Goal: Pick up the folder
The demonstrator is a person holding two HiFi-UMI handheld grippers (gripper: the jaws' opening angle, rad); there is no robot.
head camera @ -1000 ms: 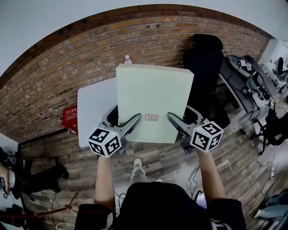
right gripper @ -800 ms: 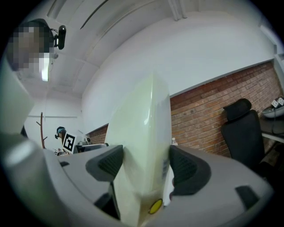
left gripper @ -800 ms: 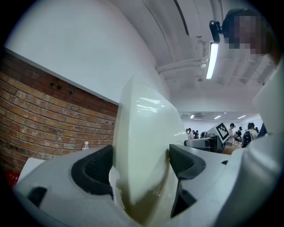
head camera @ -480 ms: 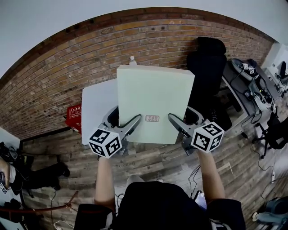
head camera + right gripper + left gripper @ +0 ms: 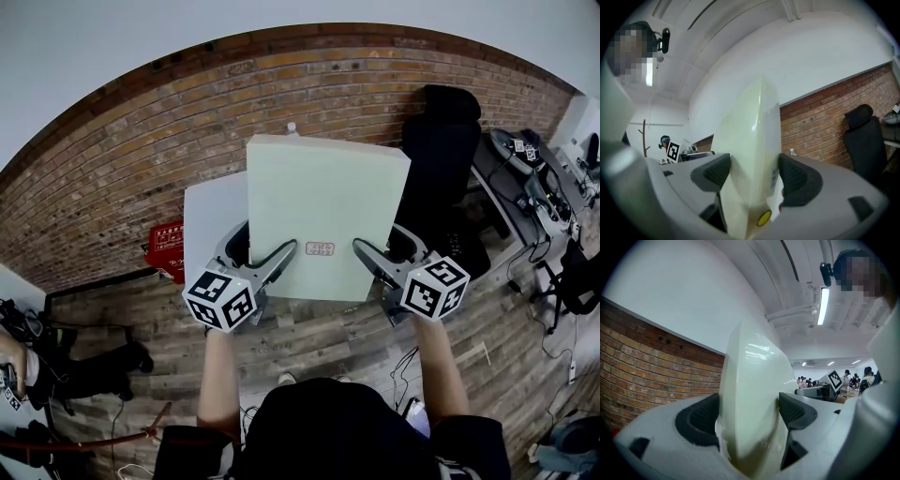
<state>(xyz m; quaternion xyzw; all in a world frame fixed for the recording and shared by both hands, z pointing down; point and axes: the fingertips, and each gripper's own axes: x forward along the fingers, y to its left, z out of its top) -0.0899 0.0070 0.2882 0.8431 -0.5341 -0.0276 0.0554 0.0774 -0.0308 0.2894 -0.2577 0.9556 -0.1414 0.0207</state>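
The pale green folder (image 5: 323, 211) is held up in the air above the white table (image 5: 214, 225), flat side towards the head camera, with a small label near its lower edge. My left gripper (image 5: 281, 255) is shut on its lower left edge, my right gripper (image 5: 364, 251) on its lower right edge. In the left gripper view the folder (image 5: 750, 399) stands edge-on, squeezed between the two dark pads (image 5: 794, 411). The right gripper view shows the folder (image 5: 752, 159) clamped the same way, a yellow dot at its base.
A brick wall (image 5: 141, 131) runs behind the table. A black office chair (image 5: 441, 159) stands at the right, a red box (image 5: 169, 248) on the floor at the left. A small bottle (image 5: 292, 127) peeks over the folder's top. Desks with gear lie far right.
The folder and both grippers keep their hold and pose. The background has slid slightly rightwards and down, so the view has shifted a little.
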